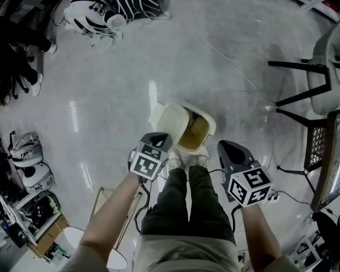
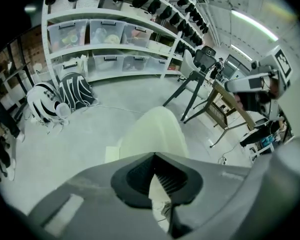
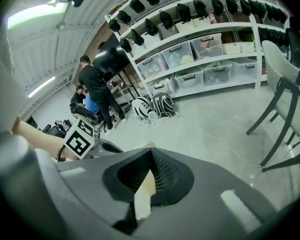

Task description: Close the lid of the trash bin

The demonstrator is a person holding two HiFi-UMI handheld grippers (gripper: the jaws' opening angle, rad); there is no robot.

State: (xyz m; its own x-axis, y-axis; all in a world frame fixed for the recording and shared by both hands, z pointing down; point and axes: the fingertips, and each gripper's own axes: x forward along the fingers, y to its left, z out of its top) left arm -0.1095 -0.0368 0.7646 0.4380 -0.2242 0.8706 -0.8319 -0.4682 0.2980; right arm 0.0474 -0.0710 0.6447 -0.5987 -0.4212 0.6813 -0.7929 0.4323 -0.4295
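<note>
A cream trash bin (image 1: 207,123) stands on the floor just ahead of the person's feet. Its lid (image 1: 171,123) is tilted up on the left side, and the brownish inside (image 1: 195,132) shows. My left gripper (image 1: 158,137) hovers at the lid's near edge, jaws together and empty. My right gripper (image 1: 227,147) hangs to the right of the bin, also shut on nothing. In the left gripper view the raised lid (image 2: 156,133) fills the middle, right beyond the left gripper (image 2: 153,157). The right gripper (image 3: 150,152) looks across the floor, with the left gripper's marker cube (image 3: 82,137) at its left.
A grey chair (image 1: 323,67) and a mesh-topped table (image 1: 331,152) stand to the right. Striped bags (image 1: 114,5) lie at the far left, more gear (image 1: 27,158) along the left edge. A thin cable (image 1: 232,67) runs over the floor. Storage shelves (image 2: 105,39) line the wall; people (image 3: 97,86) stand at the back.
</note>
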